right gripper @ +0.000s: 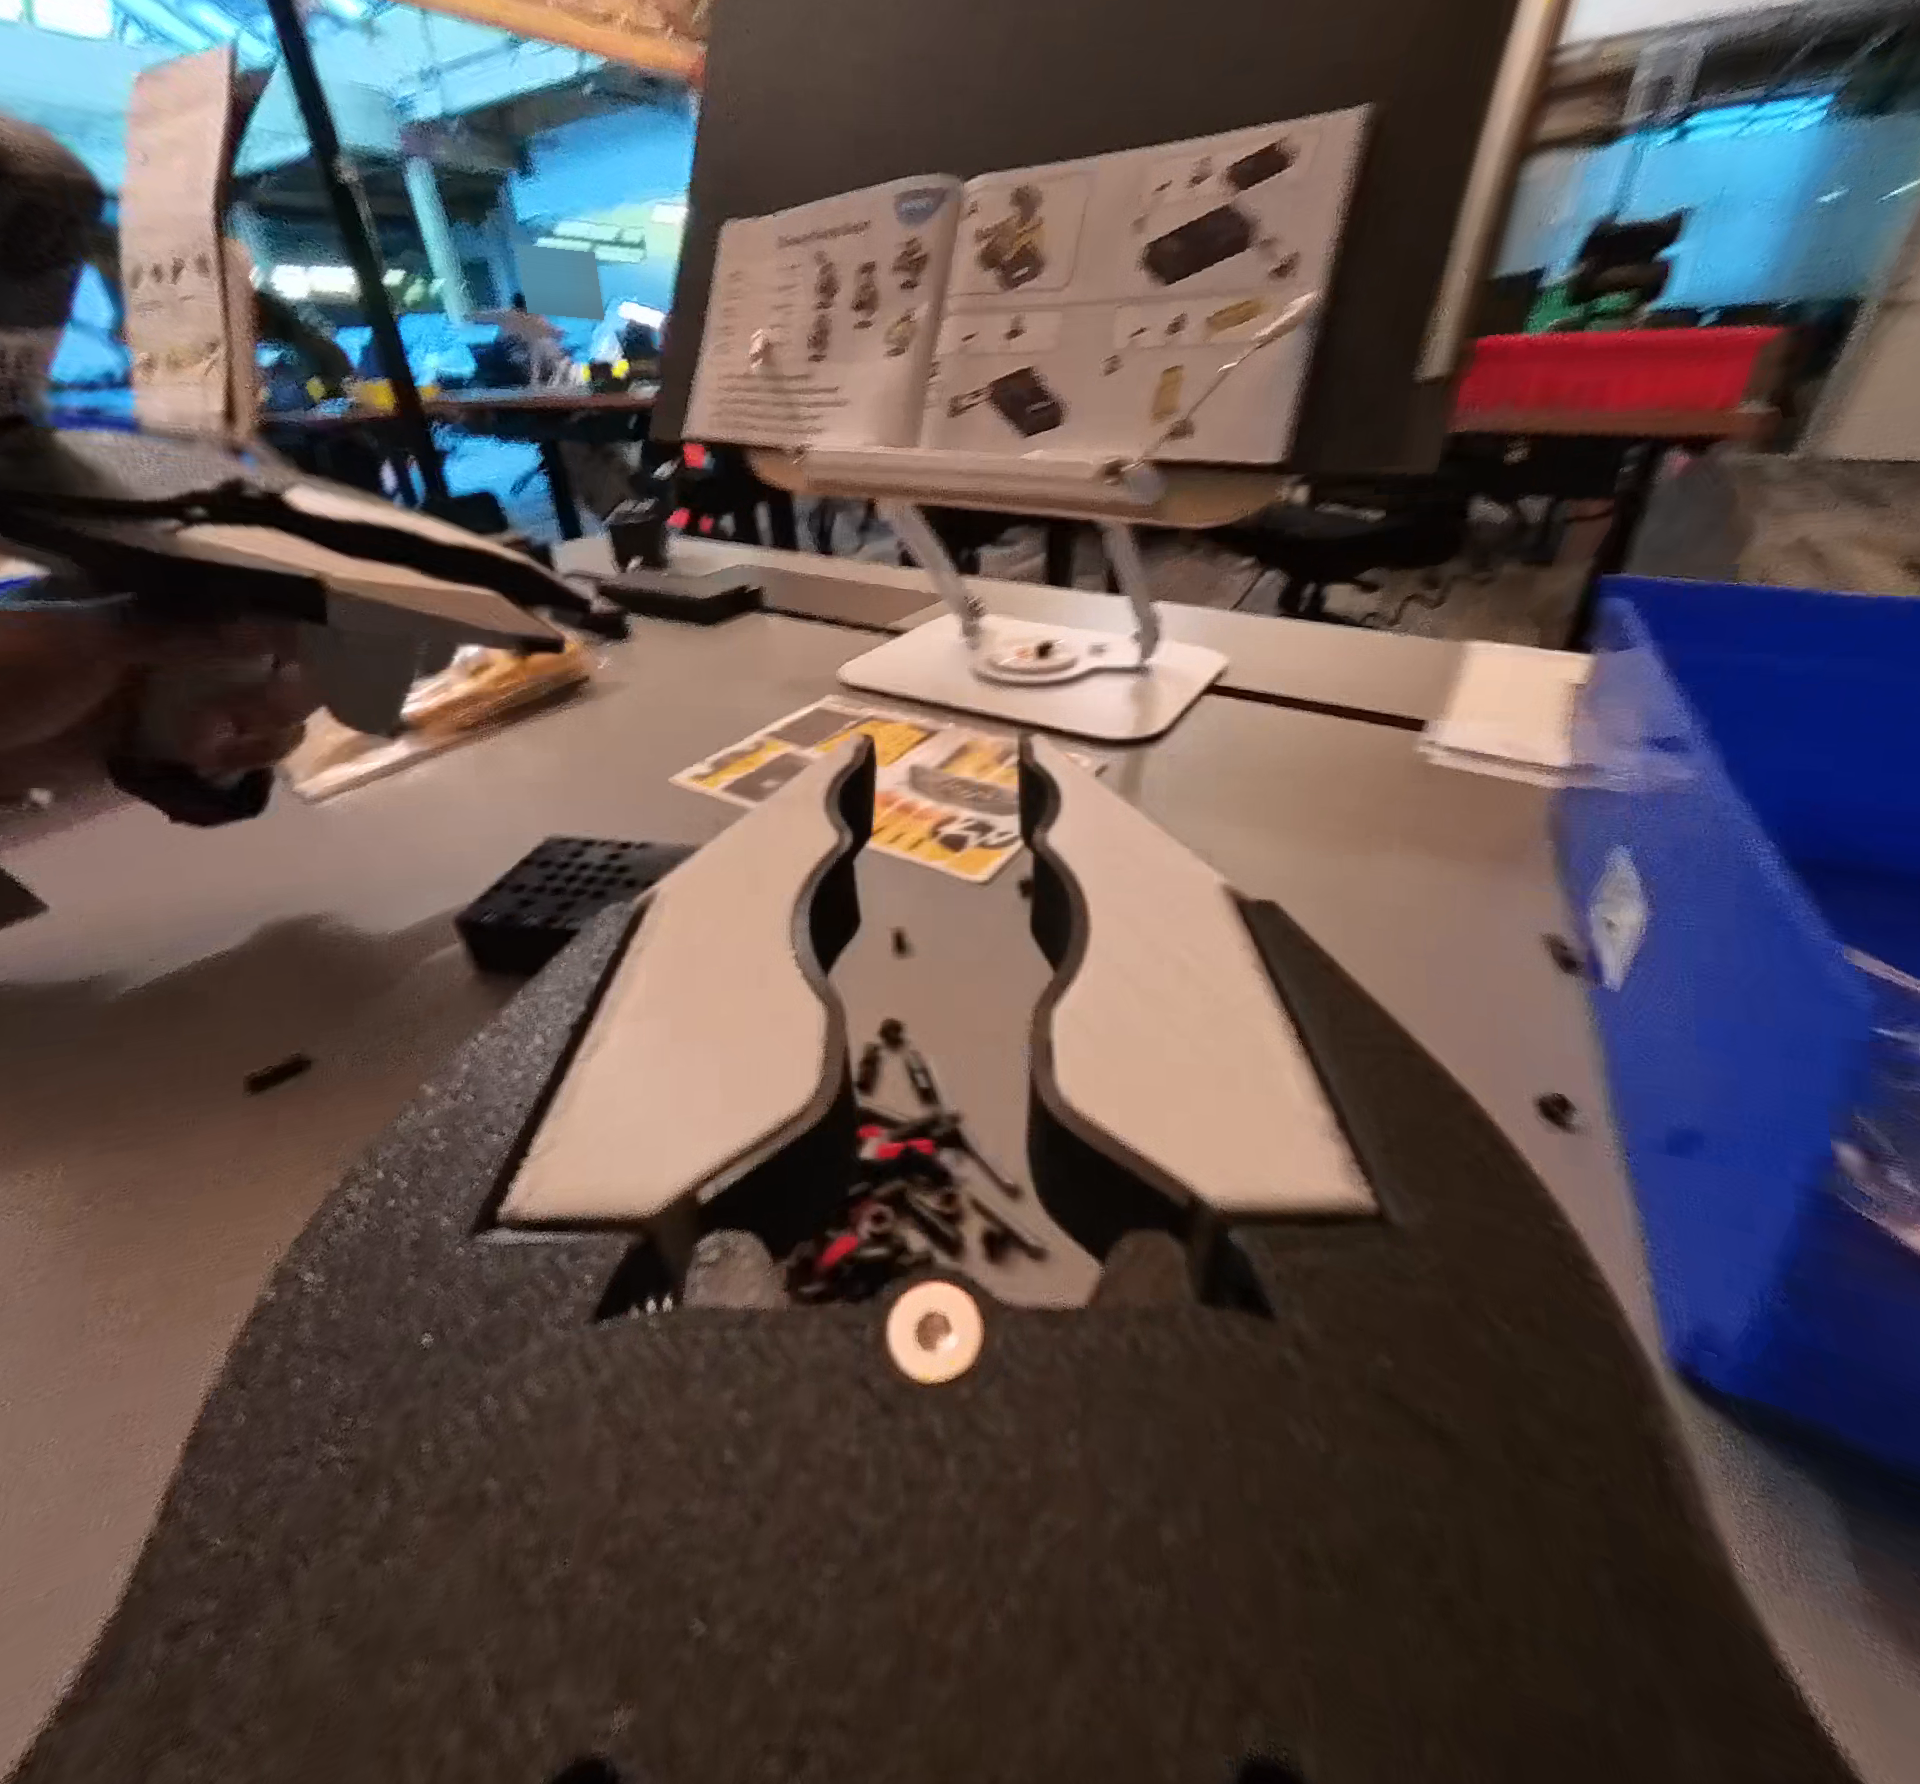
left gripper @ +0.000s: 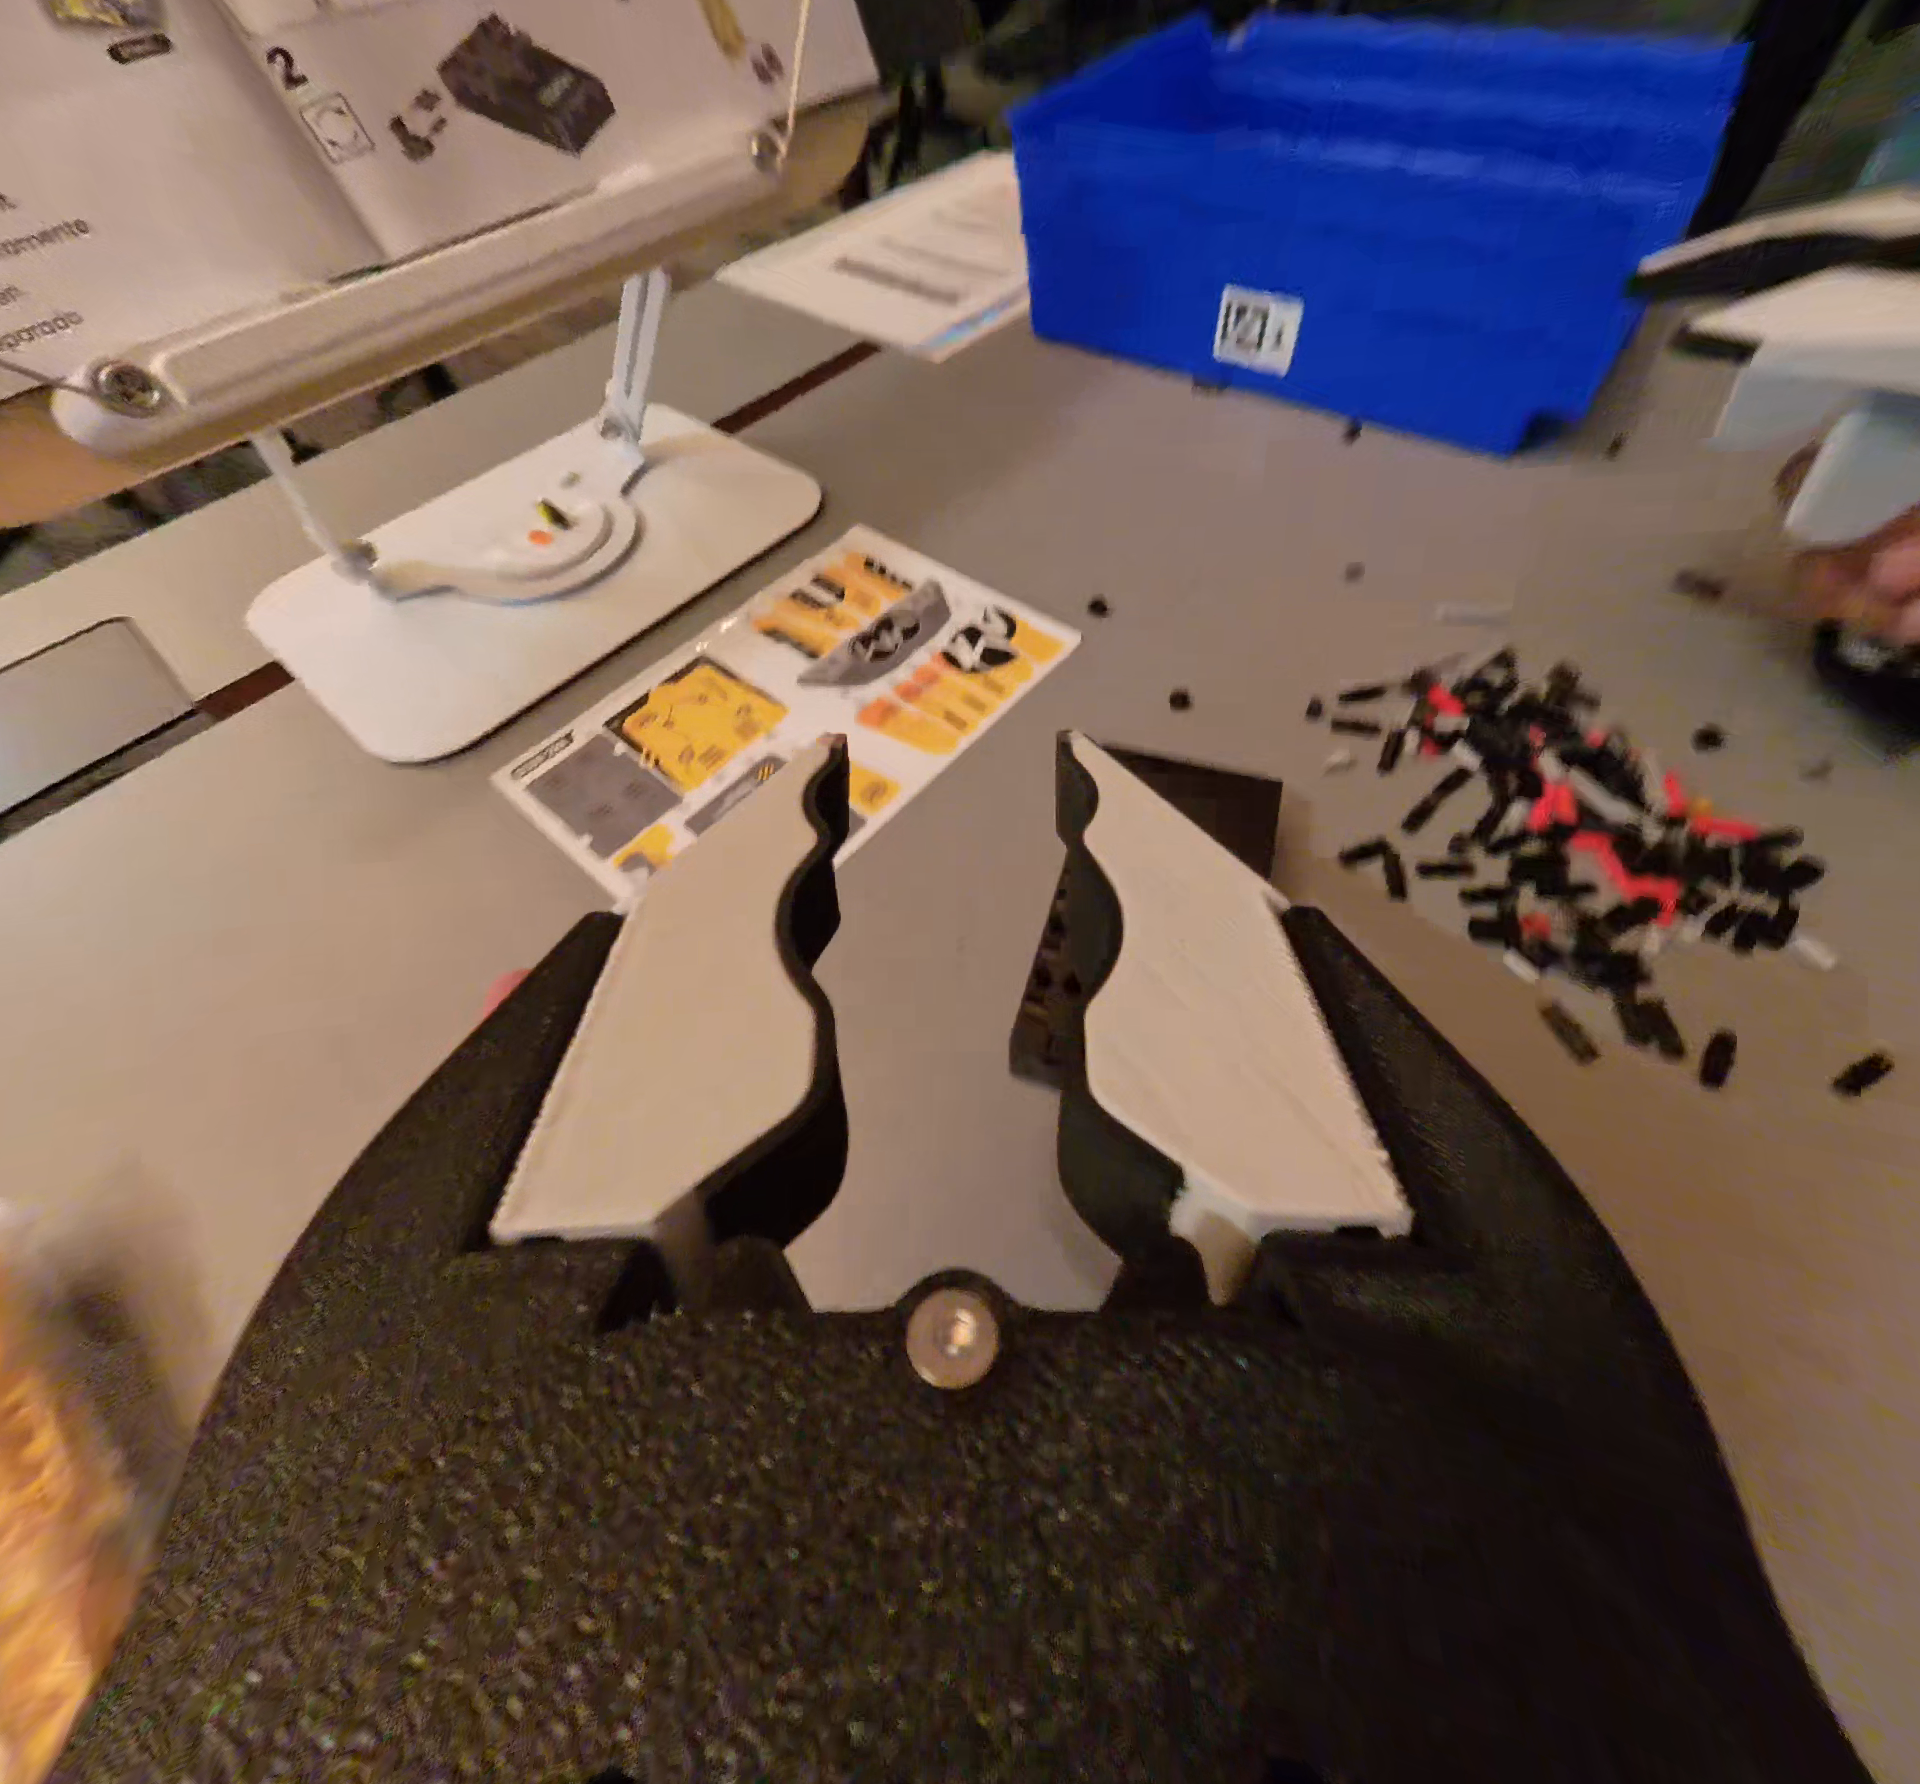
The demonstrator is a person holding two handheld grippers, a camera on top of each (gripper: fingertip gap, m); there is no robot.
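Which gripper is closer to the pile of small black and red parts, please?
Right. The right gripper hangs directly over the pile of small parts, which shows between its open fingers. The left gripper is off to the pile's left, above a black perforated block.

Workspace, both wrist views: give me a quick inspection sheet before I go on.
Surface: grey table, mostly bare near the left gripper.
Job's things: pile of small black and red building pieces; sticker sheet; black perforated block; open instruction booklet on a white stand.
Clutter: blue bin; printed paper; plastic bags of parts.
Grippers: left gripper open, empty, above the table by the block; right gripper open, empty, over the pile.
Cables: nothing seen.
Surroundings: black panel behind the stand; other desks, blurred.
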